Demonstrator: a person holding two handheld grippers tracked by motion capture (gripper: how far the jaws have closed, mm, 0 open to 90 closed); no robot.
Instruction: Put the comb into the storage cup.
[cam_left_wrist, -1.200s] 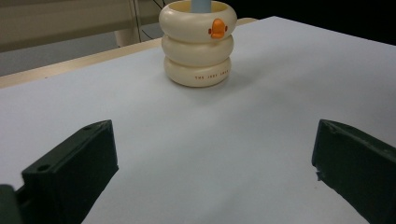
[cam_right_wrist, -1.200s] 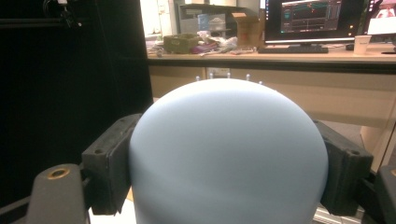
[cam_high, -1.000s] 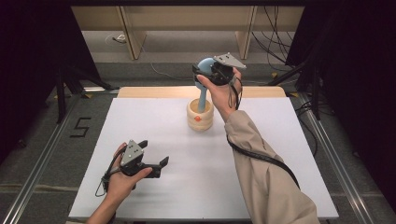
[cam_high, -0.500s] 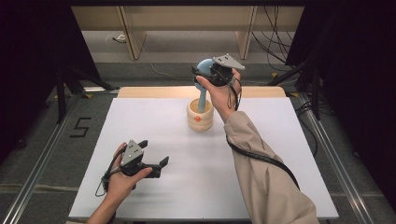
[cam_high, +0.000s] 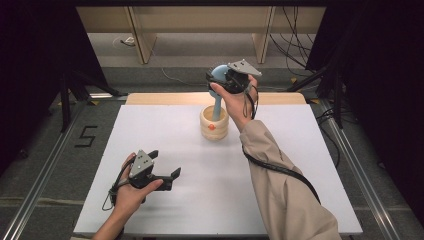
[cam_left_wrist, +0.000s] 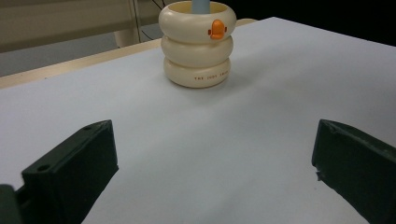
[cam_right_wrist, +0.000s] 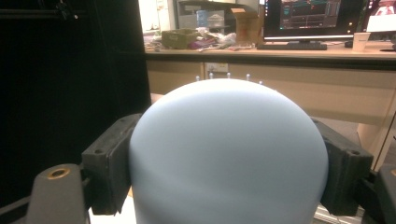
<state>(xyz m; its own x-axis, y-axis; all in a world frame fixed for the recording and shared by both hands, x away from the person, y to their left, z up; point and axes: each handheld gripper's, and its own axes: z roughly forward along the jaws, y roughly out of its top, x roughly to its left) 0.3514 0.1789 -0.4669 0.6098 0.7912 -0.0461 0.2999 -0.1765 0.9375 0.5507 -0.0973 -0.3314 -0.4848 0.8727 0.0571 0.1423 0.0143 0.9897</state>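
From above, the right gripper (cam_high: 223, 80) was raised over the far middle of the white table (cam_high: 300, 165), its jaws closed on the round blue knob (cam_high: 218, 73) at the top of a blue stick (cam_high: 217, 107). The stick ran down from the knob into the open top of a cream stack of rings (cam_high: 214, 123), which stood on the table directly below the hand and bore a small orange mark on its near side. The left gripper (cam_high: 166, 167) lay low near the front left of the table, well apart from the rings, jaws spread with nothing between them. From the left gripper view, the two black jaws rose wide apart at the bottom corners with bare white table (cam_left_wrist: 261, 140) between them, and the stack of rings (cam_left_wrist: 198, 46) stood farther off, near the far edge, with the stick (cam_left_wrist: 201, 5) poking out of its top. From the right gripper view, the blue knob (cam_right_wrist: 229, 154) sat squarely between the two black pads (cam_right_wrist: 109, 168), one pressed against each side of it, so the jaws were held fairly wide by the knob itself; a desk with a monitor (cam_right_wrist: 317, 18) stood in the background.
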